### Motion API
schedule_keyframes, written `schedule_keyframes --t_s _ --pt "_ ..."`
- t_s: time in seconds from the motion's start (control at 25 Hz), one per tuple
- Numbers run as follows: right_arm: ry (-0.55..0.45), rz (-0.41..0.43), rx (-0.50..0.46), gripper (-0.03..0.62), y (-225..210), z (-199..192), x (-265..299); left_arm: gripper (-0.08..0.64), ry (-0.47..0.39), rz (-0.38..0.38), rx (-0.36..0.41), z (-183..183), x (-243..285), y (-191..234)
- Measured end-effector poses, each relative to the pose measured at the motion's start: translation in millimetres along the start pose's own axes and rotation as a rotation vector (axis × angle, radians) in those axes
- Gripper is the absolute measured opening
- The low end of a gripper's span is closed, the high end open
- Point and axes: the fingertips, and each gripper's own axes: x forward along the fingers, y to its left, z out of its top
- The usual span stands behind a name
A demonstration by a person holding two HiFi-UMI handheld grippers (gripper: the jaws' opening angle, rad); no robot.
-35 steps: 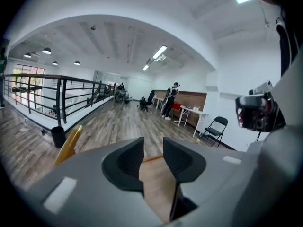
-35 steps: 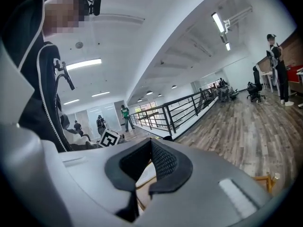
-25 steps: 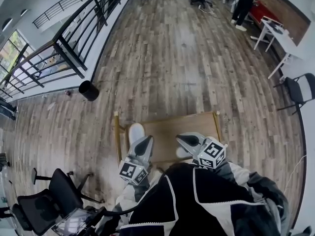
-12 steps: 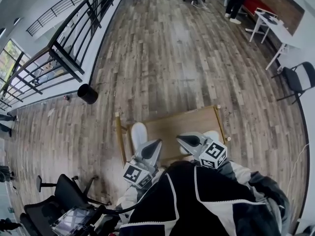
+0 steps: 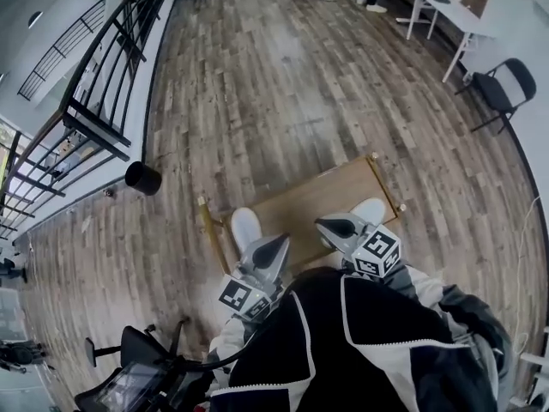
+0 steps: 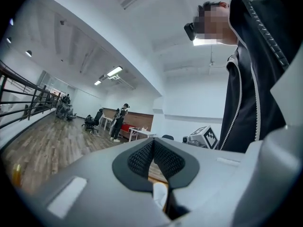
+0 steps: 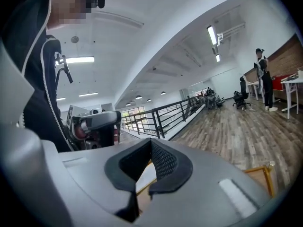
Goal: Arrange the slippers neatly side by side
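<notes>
Two white slippers lie apart on a low wooden table (image 5: 309, 204), one (image 5: 244, 227) at its left end and the other (image 5: 371, 210) at its right end. My left gripper (image 5: 279, 245) hovers at the table's near edge, just right of the left slipper, shut and empty. My right gripper (image 5: 334, 227) hangs left of the right slipper, also shut and empty. In the left gripper view the black pads (image 6: 142, 157) meet, with a strip of white slipper (image 6: 160, 193) below them. The right gripper view shows closed pads (image 7: 163, 162) too.
A black bin (image 5: 142, 178) stands on the plank floor to the table's left. A black railing (image 5: 94, 101) runs along the far left. An office chair (image 5: 137, 350) is at lower left. A white table (image 5: 446, 7) and a black chair (image 5: 502, 84) stand at upper right.
The head view has swung, so the table now sits at a slant. My left gripper has lifted a little and shifted right. Both grippers stay shut and the slippers have not moved.
</notes>
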Motion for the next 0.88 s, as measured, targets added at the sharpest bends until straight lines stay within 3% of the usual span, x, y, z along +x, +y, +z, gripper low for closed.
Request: schedule_keyframes --t_s 0.2,0.32,0.4,0.48,0.72,0.88 --pt "0.025 -0.146 0.043 0.005 -12 -27 -15 0.020 0.013 -0.044 -0.017 -9 -7 1" --pt "0.063 -0.262 0.117 0.007 -29 -55 -28 0.020 0.019 -0.073 -0.022 -12 -11 -3" --pt "0.100 -0.340 0.190 0.100 -46 -79 -38 0.020 0.018 -0.086 -0.025 -13 -13 -5" --pt "0.144 -0.422 0.270 0.147 -66 -107 -49 0.020 0.019 -0.092 -0.033 -14 -14 -4" --pt "0.322 -0.664 0.488 0.206 -124 -202 -91 0.020 0.007 -0.074 -0.035 -14 -17 -3" --pt "0.406 -0.761 0.579 0.230 -151 -236 -109 0.020 0.016 -0.062 -0.048 -17 -15 2"
